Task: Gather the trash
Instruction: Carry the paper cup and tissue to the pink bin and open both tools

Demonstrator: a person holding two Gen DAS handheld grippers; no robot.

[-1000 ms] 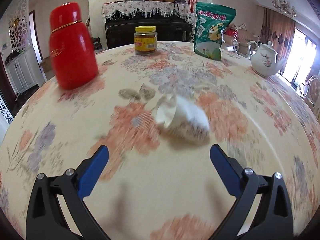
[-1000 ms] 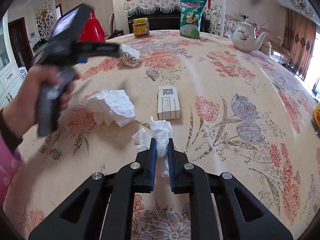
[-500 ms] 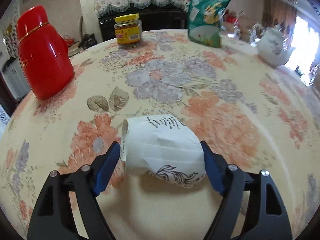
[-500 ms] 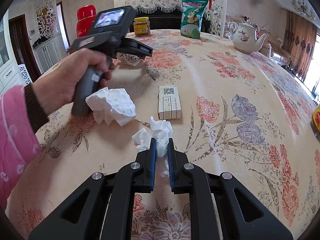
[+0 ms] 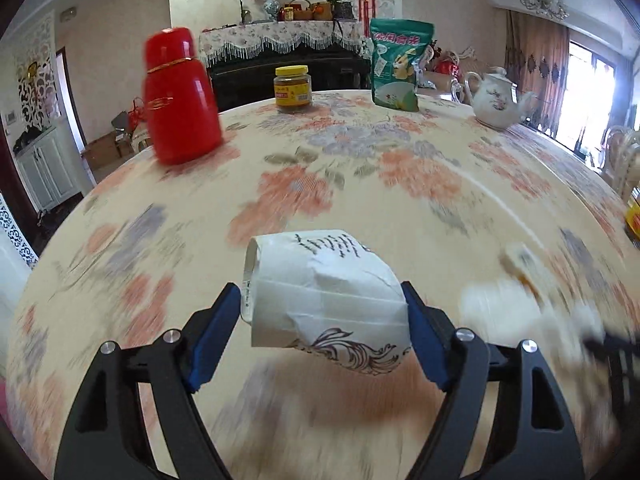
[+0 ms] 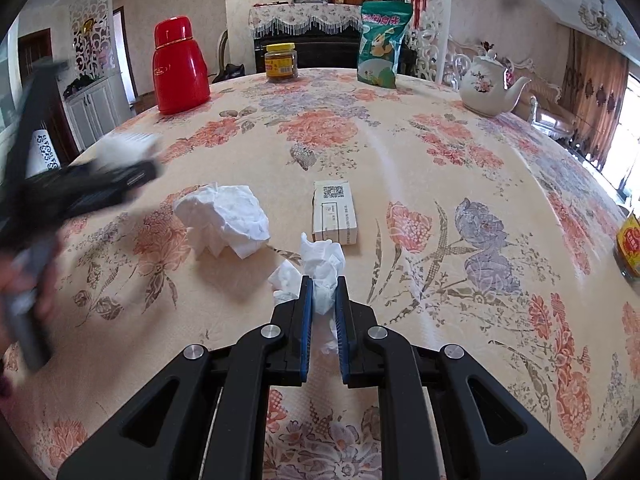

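Observation:
My left gripper (image 5: 324, 312) is shut on a crushed white paper cup (image 5: 324, 296) with black print and holds it above the floral tablecloth. In the right wrist view the left gripper (image 6: 100, 176) is a blur at the left edge with the cup. My right gripper (image 6: 320, 300) is shut on a small crumpled white tissue (image 6: 322, 268), low over the table. A larger crumpled tissue (image 6: 224, 220) lies left of it. A small white box (image 6: 334, 212) with a QR code lies just beyond it.
On the far side of the round table (image 6: 440, 184) stand a red thermos (image 6: 178, 68), a yellow-lidded jar (image 6: 282, 62), a green snack bag (image 6: 382, 50) and a white teapot (image 6: 490, 86). Another jar (image 6: 630, 244) sits at the right edge.
My left gripper closed on the paper cup, lifted it and swung back toward the near left. My right gripper stayed still, shut on the tissue.

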